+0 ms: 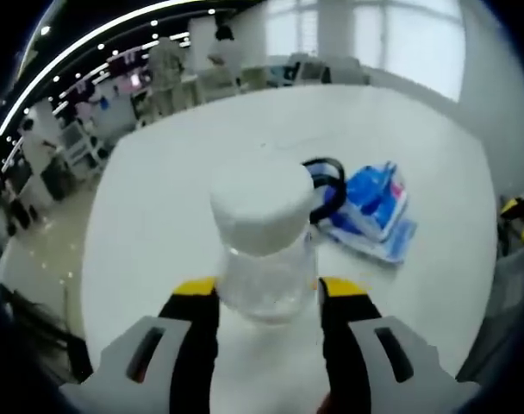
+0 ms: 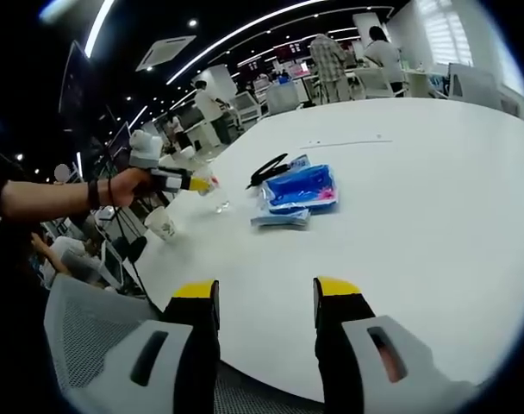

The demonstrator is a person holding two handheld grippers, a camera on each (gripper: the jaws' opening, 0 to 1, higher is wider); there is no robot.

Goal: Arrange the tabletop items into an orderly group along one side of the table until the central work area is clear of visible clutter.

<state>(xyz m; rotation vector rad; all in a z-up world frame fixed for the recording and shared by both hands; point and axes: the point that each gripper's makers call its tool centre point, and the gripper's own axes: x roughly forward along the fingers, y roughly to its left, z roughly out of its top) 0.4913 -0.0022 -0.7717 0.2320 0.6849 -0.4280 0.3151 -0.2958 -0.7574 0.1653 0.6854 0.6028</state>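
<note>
Left claw (image 1: 268, 297) is clamped on a clear plastic jar with a white screw lid (image 1: 264, 246), jaws pressing its lower body from both sides. In the right gripper view the jar (image 2: 212, 185) hangs above the round white bench (image 2: 417, 216) near its far-left edge, held out by the person's hand (image 2: 128, 183). Right claw (image 2: 266, 297) has jaws apart, nothing between them, hovering over the near bench edge.

Blue plastic packets (image 1: 374, 207) lie beyond the jar with a black looped strap (image 1: 327, 181) just beside them; in the right gripper view they (image 2: 298, 194) sit mid-bench, so the centre is not cleared yet.

Risks: grip is low on a smooth, top-heavy jar, so it could tip or slip out if swung fast. Set down too close to the rim, it could go off the bench. A white paper cup (image 2: 161, 226) sits just below the held jar, likely to be knocked.

Left gripper view shows jaw contact on the jar close up; right gripper view gives the jar's height above the bench, the cup, and a grey mesh chair back (image 2: 98, 345) at the near edge.
</note>
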